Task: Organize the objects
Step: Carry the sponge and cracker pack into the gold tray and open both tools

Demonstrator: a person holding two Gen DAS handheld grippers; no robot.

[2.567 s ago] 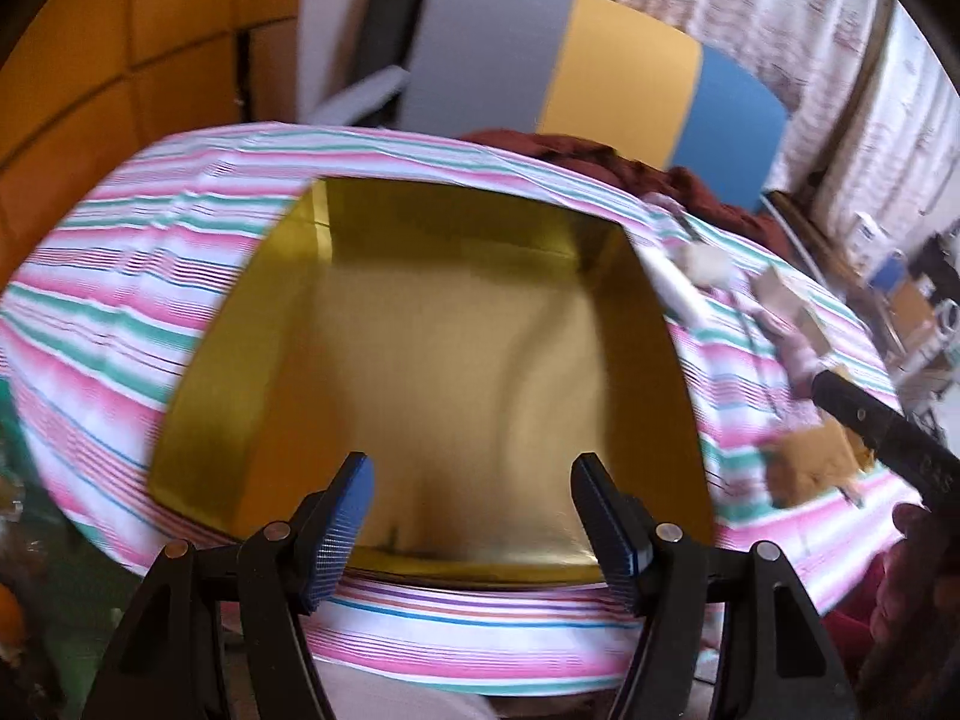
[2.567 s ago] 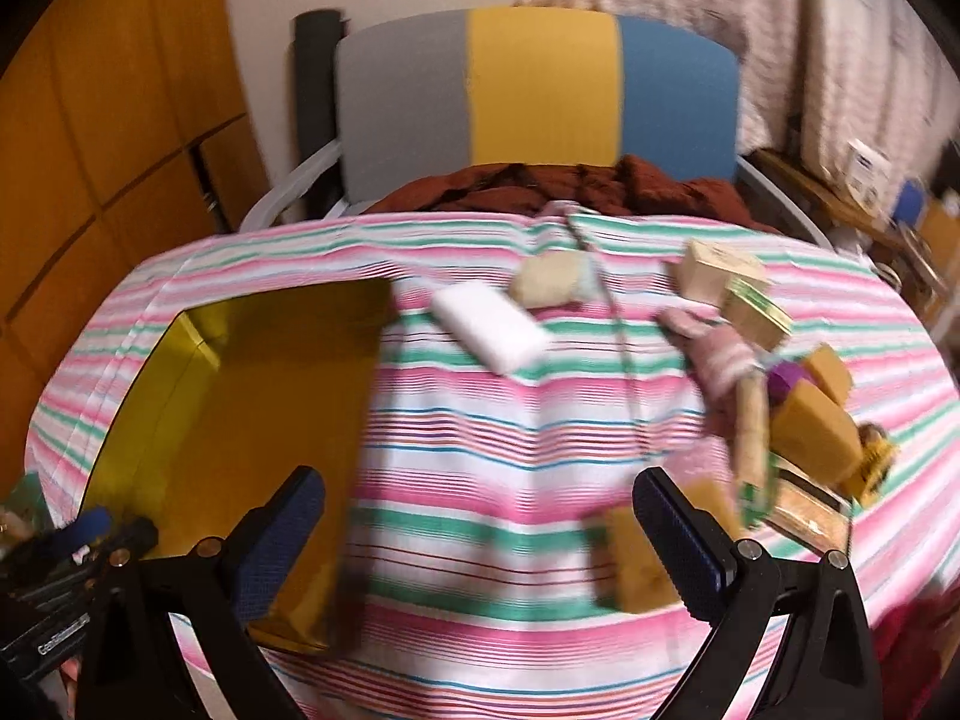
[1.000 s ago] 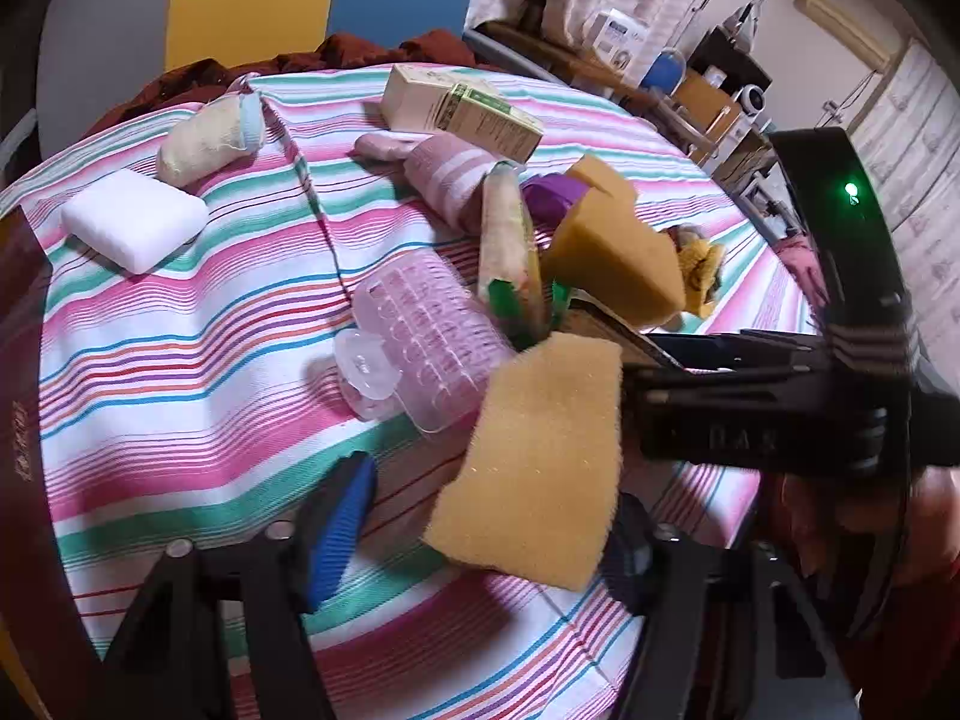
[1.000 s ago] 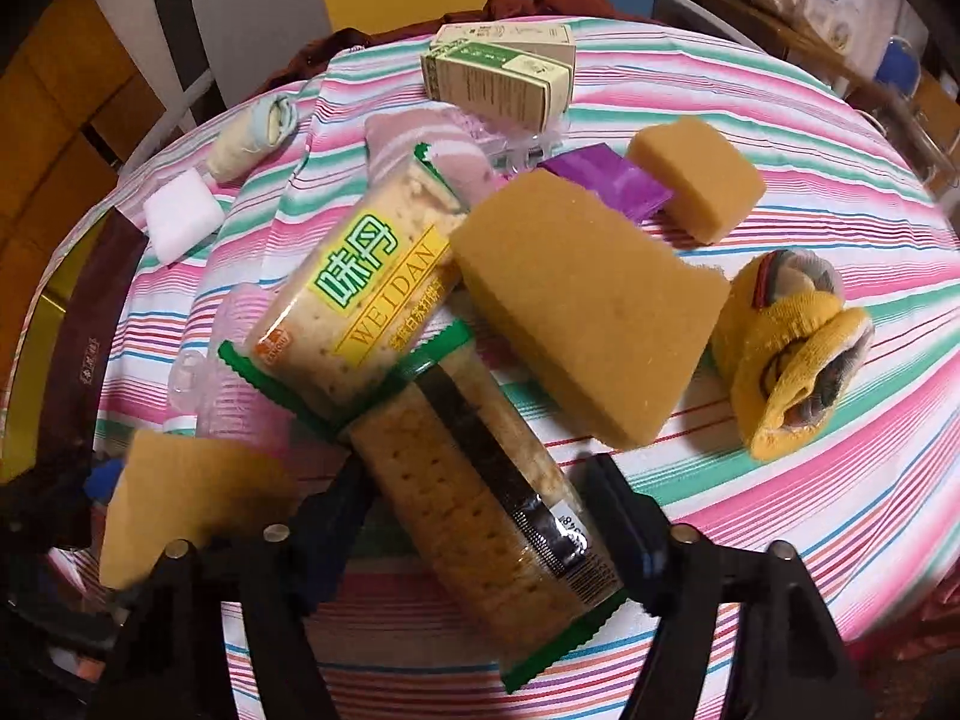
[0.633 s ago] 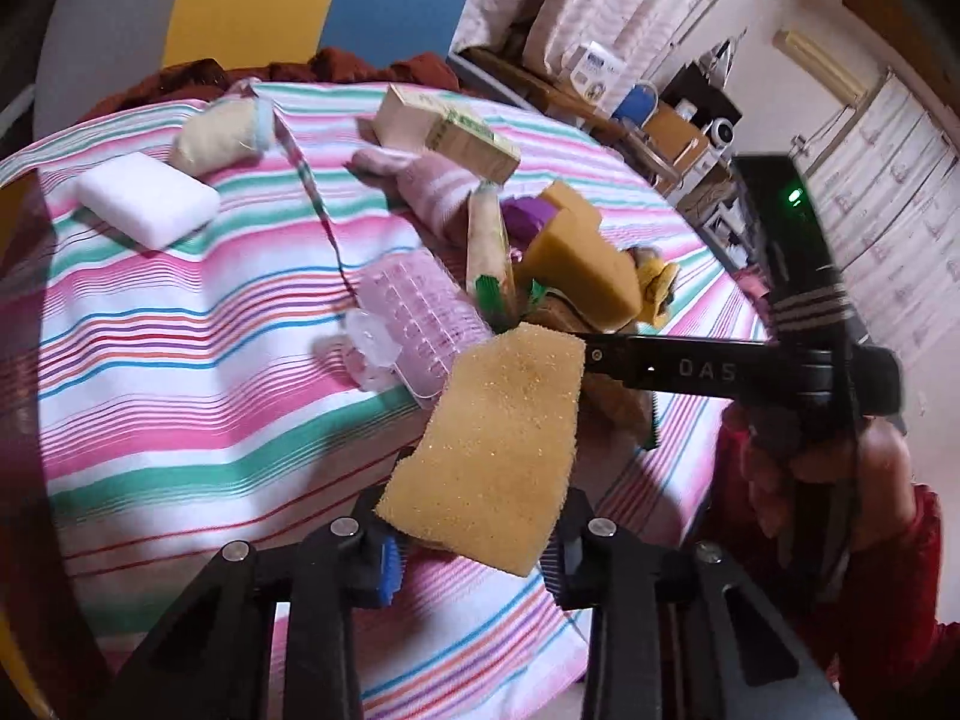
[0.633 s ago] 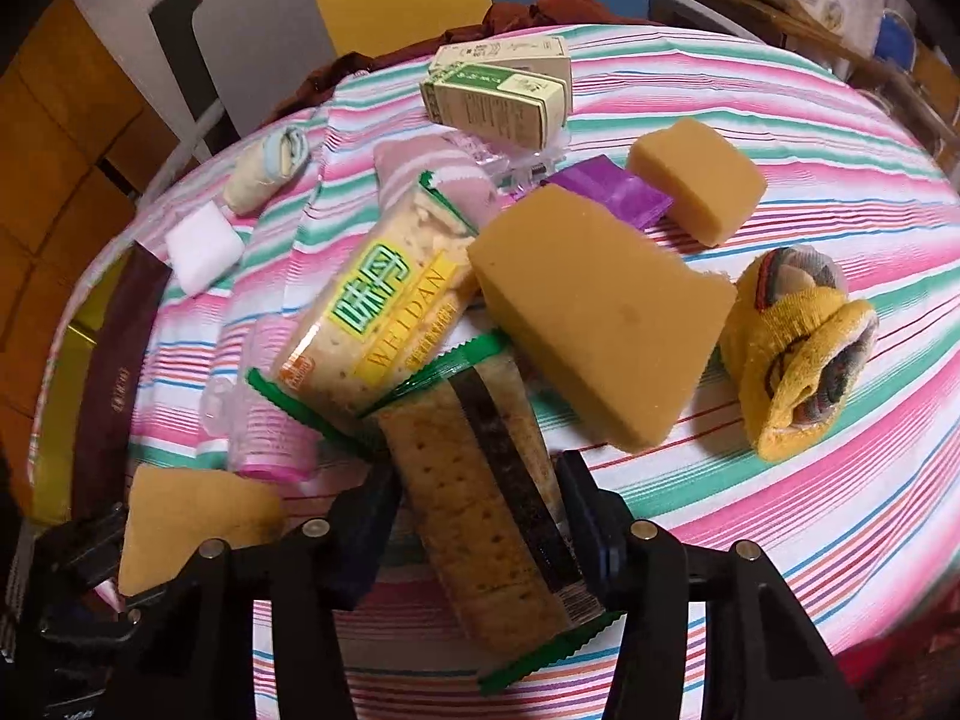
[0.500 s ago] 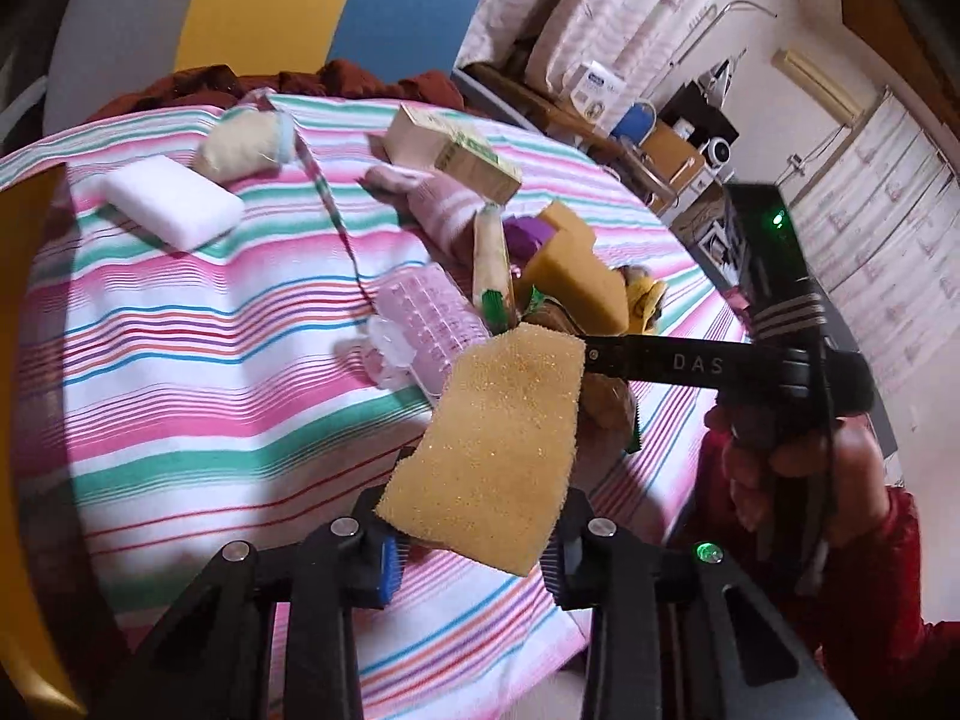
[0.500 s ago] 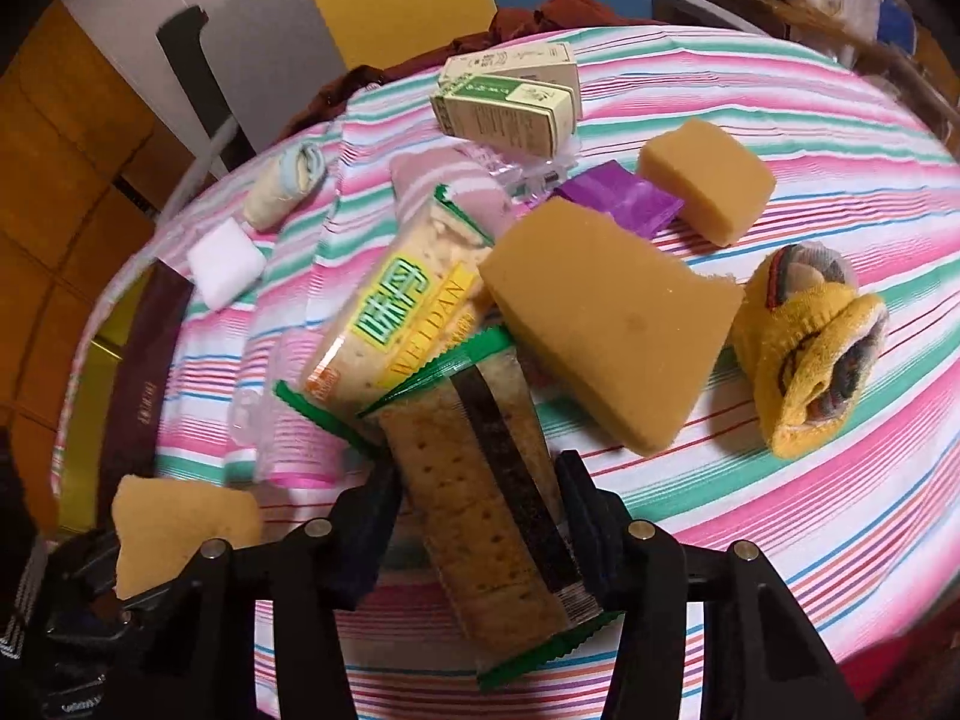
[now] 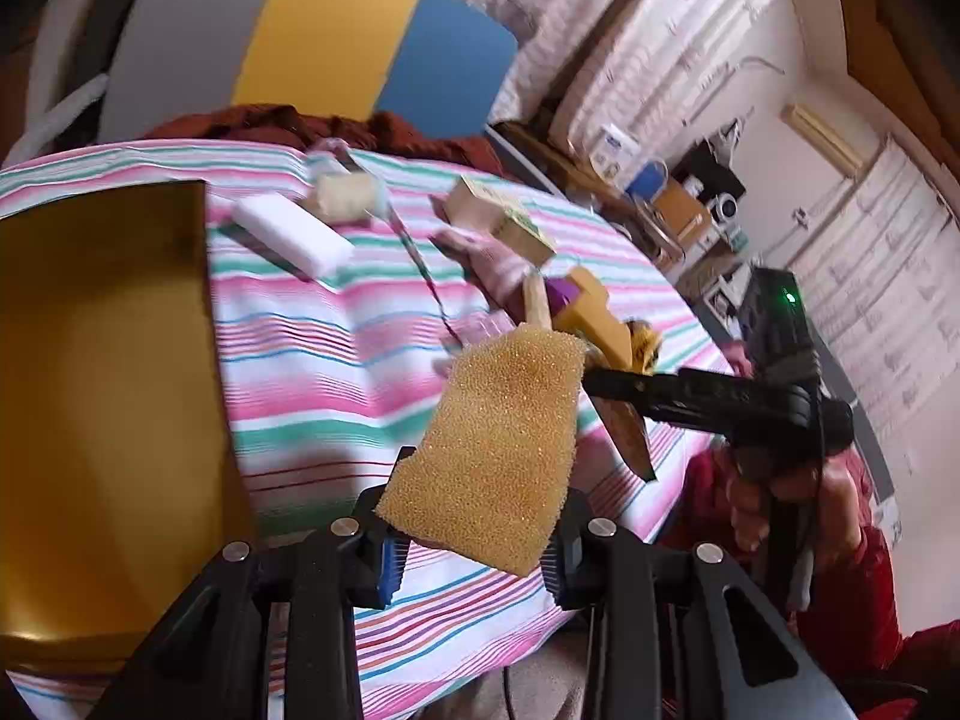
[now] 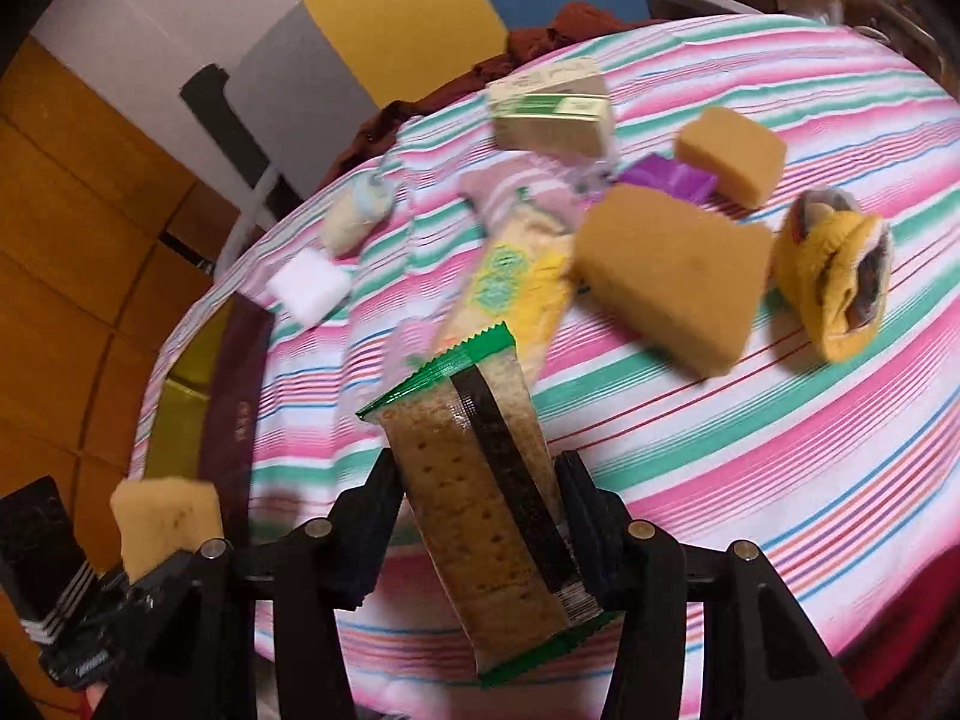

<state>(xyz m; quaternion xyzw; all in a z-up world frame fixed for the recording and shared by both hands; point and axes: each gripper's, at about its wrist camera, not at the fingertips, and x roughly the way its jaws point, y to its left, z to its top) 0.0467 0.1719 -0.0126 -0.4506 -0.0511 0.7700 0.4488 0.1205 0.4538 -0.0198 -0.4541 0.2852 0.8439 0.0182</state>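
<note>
A: What have you got in your left gripper point(image 9: 474, 558)?

B: You hold a thin yellow sponge point(image 9: 501, 447) there. The jaws have just closed narrow on its lower edge, and it stands up off the striped tablecloth point(image 9: 336, 360), tilted to the right.

A: And your right gripper point(image 10: 477, 531)?

B: Its jaws have just closed too, and they grip a cracker packet point(image 10: 489, 495) with green ends, lifted clear of the cloth. The packet leans away from you, up and to the left.

A: Where is the gold box point(image 9: 102, 396)?

B: To your left on the table, open side up, just beside the sponge you carry.

A: What lies on the table?

B: A white block point(image 9: 291, 234), a pale carton point(image 10: 552, 108), two thick sponges point(image 10: 672, 276), a second cracker packet point(image 10: 516, 276), a purple wrapper point(image 10: 669, 177) and a yellow sock bundle point(image 10: 840, 276). They are blurred, so finer detail cannot be told.
</note>
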